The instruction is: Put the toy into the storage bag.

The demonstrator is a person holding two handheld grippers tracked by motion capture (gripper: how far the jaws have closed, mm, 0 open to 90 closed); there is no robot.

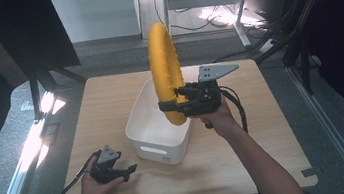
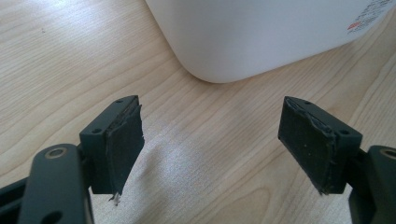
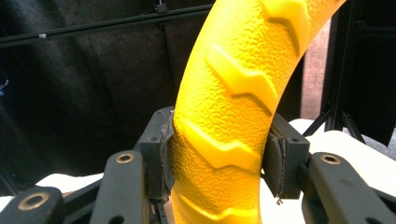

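Above the bin (image 1: 156, 129): ring (image 1: 163, 63) held upright, lower end inside the rim | right tongs (image 1: 173, 103): clamped on ring | left tongs (image 1: 128, 172): spread, nothing between, rested on table (image 1: 248, 157) just beside bin's near corner

Yellow ring (image 1: 163, 68): one, ribbed with raised tread marks, standing on edge.
White bin (image 1: 156, 124): one, with a handle slot in its near wall.
Bench (image 1: 110, 100): one, with a light wood top.
Tongs: two, the left tongs (image 1: 130, 170) and the right tongs (image 1: 171, 104), one per hand.
Hands: two, a left hand (image 1: 96, 187) and a right hand (image 1: 218, 118).
Grey three-cornered plates: two, one on top of each set of tongs.
Cables: two, one trailing from each set of tongs.
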